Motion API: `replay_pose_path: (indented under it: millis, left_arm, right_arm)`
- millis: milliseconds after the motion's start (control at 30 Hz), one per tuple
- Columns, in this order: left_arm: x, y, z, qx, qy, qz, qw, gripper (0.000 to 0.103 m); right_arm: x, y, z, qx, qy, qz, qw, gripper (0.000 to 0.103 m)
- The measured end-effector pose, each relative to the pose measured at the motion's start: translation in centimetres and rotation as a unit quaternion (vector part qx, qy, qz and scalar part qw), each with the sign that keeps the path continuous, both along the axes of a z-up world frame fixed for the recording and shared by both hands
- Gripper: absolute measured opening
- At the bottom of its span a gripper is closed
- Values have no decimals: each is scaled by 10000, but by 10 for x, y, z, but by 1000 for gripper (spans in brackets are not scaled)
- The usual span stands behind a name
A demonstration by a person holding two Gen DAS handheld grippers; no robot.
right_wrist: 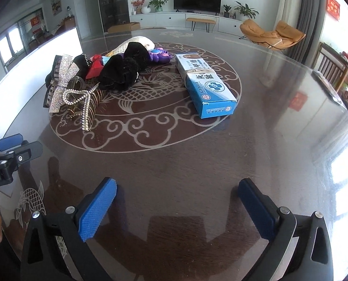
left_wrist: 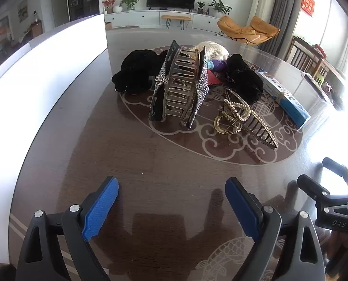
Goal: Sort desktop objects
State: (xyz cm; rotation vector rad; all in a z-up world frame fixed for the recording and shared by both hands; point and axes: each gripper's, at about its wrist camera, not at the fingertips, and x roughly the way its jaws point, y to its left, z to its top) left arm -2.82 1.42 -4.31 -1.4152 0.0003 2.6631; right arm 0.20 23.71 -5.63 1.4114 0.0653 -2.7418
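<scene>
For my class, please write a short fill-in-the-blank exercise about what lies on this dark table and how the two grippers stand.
1. The long cardboard box lying on the dark wooden table is white and ____.
2. The left gripper and the right gripper both have jaws that stand ____, with nothing between them.
3. The gold hair claw is trimmed with a looped string of ____.
4. The big rhinestone hair claw lies nearest the ____ gripper.

Missing words: blue; open; pearls; left
</scene>
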Motion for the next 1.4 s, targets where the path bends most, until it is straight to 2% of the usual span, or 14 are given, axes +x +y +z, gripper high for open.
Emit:
replay_pose_path:
  millis: [133, 1400]
  left_arm:
    - [3, 6, -5, -305, -10, -75, 9995, 103]
    - [10, 4, -5, -296, -2, 51, 9995, 103]
  right_arm:
    - [1, 0, 0, 1, 1, -1, 10000, 103]
    - [0, 0, -1, 0, 2, 0, 10000, 103]
